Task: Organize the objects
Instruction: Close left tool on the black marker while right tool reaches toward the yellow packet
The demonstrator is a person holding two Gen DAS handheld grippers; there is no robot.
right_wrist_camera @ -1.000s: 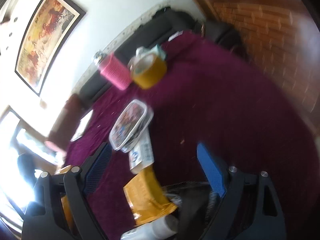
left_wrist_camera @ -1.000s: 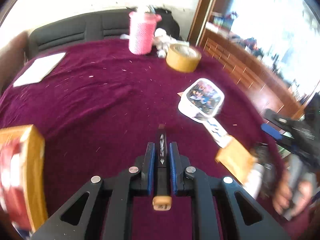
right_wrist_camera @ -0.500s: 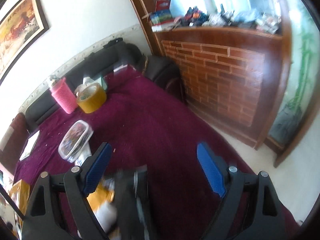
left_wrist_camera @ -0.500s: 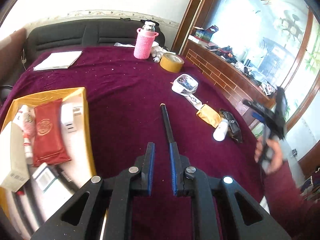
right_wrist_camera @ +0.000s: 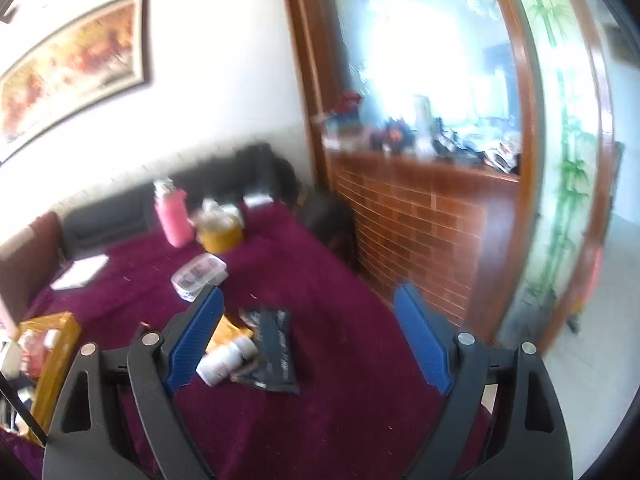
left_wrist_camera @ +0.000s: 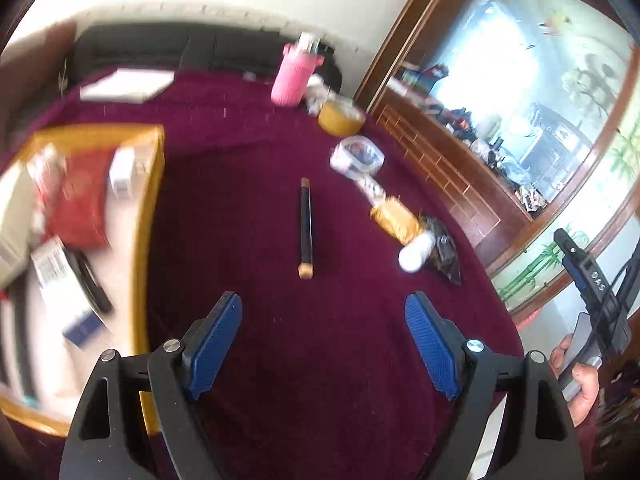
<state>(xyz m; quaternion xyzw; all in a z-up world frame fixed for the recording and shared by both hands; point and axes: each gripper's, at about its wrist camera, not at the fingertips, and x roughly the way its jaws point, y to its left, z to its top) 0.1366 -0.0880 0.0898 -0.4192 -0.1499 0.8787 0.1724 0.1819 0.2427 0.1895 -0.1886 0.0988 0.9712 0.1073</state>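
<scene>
You've let go of the black stick with tan ends (left_wrist_camera: 305, 227): it now lies on the maroon cloth (left_wrist_camera: 248, 208) ahead of your left gripper (left_wrist_camera: 323, 334), whose jaws have just been opening and stand spread, empty. The yellow tray (left_wrist_camera: 154, 184) sits left of it. Your right gripper (right_wrist_camera: 308, 338) is also spread, a white bottle (right_wrist_camera: 224, 362) just beyond its left finger.

Bare cloth (left_wrist_camera: 248, 240) lies open between the tray (left_wrist_camera: 150, 216) and the pen (left_wrist_camera: 305, 227); clutter (left_wrist_camera: 416, 236) crowds the right edge.
</scene>
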